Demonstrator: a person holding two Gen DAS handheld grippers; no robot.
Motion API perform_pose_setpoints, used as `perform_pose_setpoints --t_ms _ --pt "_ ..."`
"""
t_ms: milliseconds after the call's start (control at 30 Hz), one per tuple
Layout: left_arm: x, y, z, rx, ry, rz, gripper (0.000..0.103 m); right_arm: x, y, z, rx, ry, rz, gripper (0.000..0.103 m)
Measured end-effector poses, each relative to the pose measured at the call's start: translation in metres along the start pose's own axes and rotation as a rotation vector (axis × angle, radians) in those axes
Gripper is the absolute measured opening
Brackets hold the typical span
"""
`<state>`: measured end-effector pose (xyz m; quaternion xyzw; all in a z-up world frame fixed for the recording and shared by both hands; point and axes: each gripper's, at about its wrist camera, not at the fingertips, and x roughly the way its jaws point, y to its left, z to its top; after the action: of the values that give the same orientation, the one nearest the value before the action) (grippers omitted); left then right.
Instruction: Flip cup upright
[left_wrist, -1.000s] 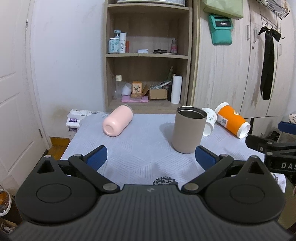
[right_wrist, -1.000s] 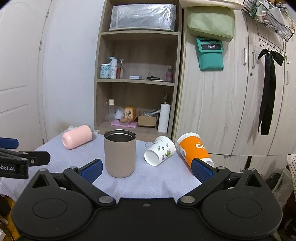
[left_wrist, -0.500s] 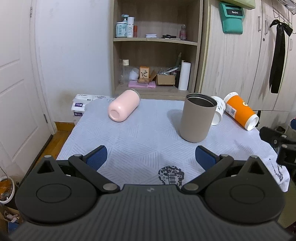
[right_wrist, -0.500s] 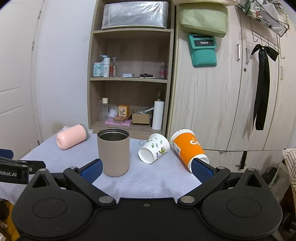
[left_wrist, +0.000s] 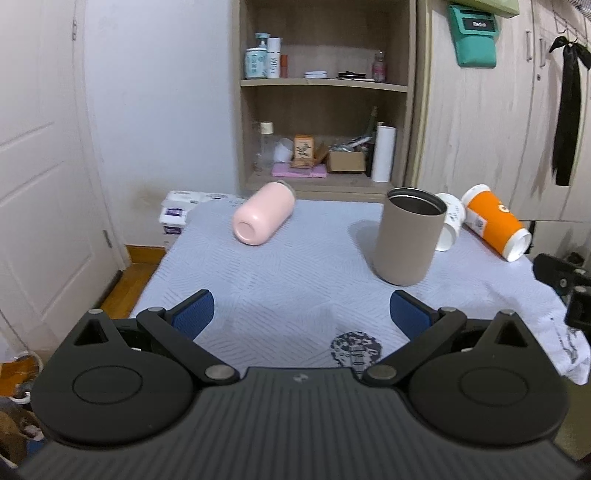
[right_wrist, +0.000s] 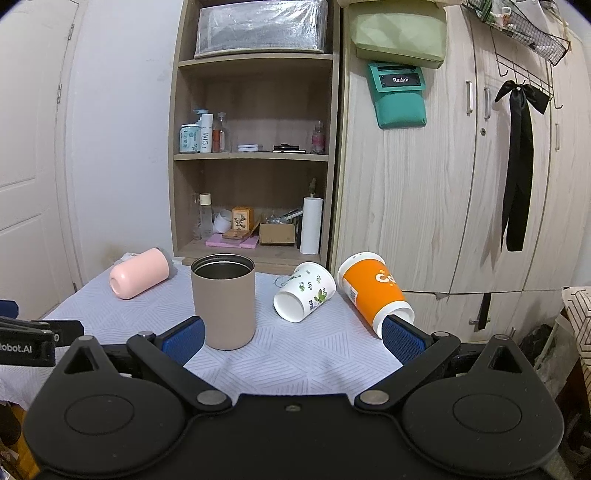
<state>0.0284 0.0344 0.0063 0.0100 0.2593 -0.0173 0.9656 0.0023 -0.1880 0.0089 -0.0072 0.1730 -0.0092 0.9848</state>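
1. On the counter (left_wrist: 295, 288), as seen from the left wrist view, a pink cup (left_wrist: 263, 213) is found lying on its side toward the far left, its closed base turned toward the camera and its mouth pointing at the shelf behind.
2. The left claw (left_wrist: 300, 311) is held wide, with nothing between its blue pads, well short of every cup.
3. A taupe tumbler (left_wrist: 408, 235) is seen already upright, with a white cup (left_wrist: 450, 225) just behind it and an orange cup (left_wrist: 495, 223) farther right, both lying down.
4. From the right wrist view, the right claw (right_wrist: 291, 339) is likewise shown spread wide and empty, low at the near edge of the counter.
5. The white cup (right_wrist: 304, 291) is seen lying with its open mouth toward the camera; the orange cup (right_wrist: 373, 290) lies beside it, mouth down toward the right pad.
6. The white and orange cups are judged to be paper: light, easily crushed near the rim, and liable to roll. A gentle hold across the mid-body is advised.
7. The pink cup (right_wrist: 138, 273) is judged to be rigid and smooth, somewhat heavier and slippery; a firm hold across its middle would be needed before it is tipped onto its base.
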Motion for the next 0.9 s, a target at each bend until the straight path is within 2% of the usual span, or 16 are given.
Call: perform_pose_setpoints --t_ms 900 --pt "-0.0064 -0.0015 -0.0034 0.006 -0.084 0.053 0.103 -0.0016 0.0011 -0.0006 -0.018 -0.001 -0.019 0.103"
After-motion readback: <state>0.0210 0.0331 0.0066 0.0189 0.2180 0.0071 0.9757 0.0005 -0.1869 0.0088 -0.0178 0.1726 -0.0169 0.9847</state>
